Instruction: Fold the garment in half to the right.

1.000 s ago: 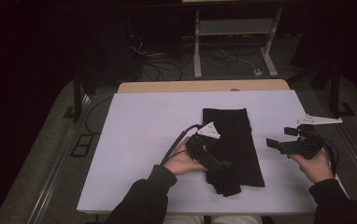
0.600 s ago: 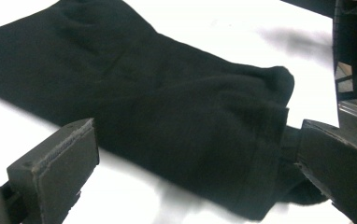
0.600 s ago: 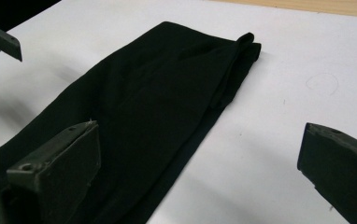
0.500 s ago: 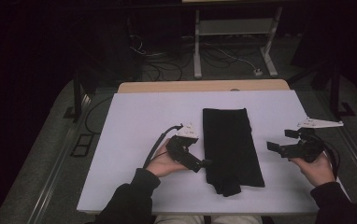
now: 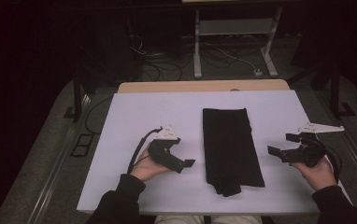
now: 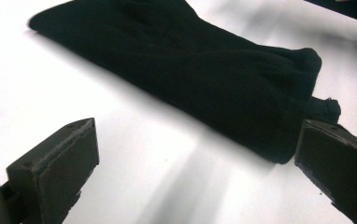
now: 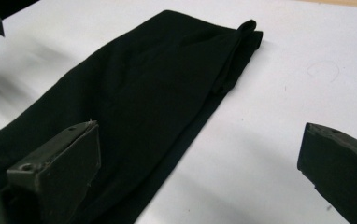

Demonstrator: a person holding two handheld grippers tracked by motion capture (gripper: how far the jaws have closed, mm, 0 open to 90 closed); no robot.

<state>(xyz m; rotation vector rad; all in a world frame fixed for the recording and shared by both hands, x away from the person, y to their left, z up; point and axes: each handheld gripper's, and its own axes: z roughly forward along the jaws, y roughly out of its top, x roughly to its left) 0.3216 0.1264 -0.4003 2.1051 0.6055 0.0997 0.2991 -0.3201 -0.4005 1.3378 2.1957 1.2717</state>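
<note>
High view, folded black cloth [image 5: 230,148] between released left tool [image 5: 186,164] and released right tool [image 5: 282,145], dim surroundings

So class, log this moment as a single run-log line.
black cloth: folded, flat on white table | left gripper: open, beside cloth, apart | right gripper: open, beside cloth, apart

Both sleeves [image 5: 120,198] are dark. Each gripper is black with two blocky jaws. The left gripper [image 5: 179,161] has a black cable [image 5: 137,149]. The right gripper [image 5: 284,148] carries a grey three-cornered plate [image 5: 320,128].
</note>
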